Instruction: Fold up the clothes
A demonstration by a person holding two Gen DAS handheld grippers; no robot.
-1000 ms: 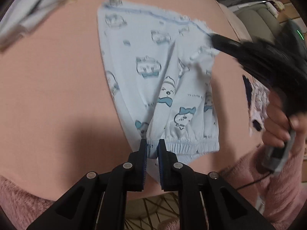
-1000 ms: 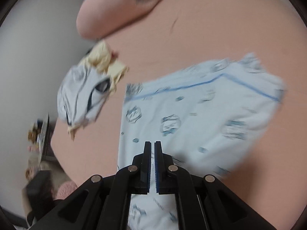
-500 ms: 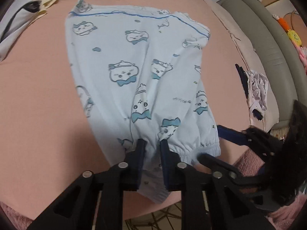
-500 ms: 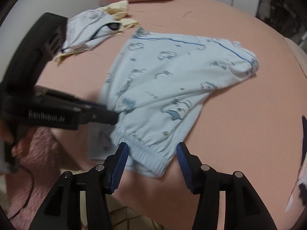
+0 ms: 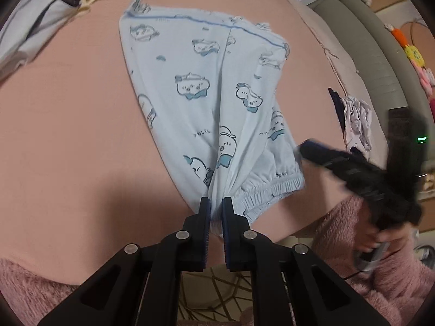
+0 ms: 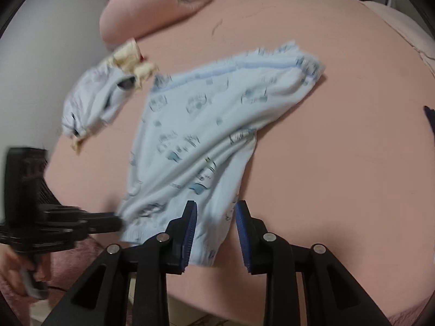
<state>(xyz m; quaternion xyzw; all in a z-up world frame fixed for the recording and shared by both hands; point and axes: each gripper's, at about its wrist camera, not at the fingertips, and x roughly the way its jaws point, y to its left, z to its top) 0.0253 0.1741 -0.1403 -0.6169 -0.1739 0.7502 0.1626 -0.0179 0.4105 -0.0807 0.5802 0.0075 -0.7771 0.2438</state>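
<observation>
Pale blue shorts [image 5: 217, 95] with cartoon prints lie spread on the pink bed [image 5: 68, 135], elastic waistband toward me. My left gripper [image 5: 216, 203] is shut on the waistband, and the cloth bunches into pleats at its pads. In the right wrist view the left gripper [image 6: 118, 221] comes in from the left, pinching the same edge of the shorts [image 6: 206, 125]. My right gripper [image 6: 214, 212] straddles the waistband's other corner. Its jaws are closing, the cloth lies between them, and the right pad stands a little off the fabric. In the left wrist view the right gripper [image 5: 301, 146] is blurred.
A crumpled pale blue and cream garment [image 5: 35, 27] lies at the far left of the bed. A pink pillow [image 6: 152, 8] sits at the head. Dark and lilac clothes [image 5: 353, 119] lie at the bed's right edge, beside a grey padded rail [image 5: 380, 54]. A pink fuzzy sleeve [image 5: 380, 271] is close by.
The right gripper came from the shorts' far hem to the waistband, opened wide, and its jaws have now narrowed around the corner. The left gripper has kept its grip on the waistband.
</observation>
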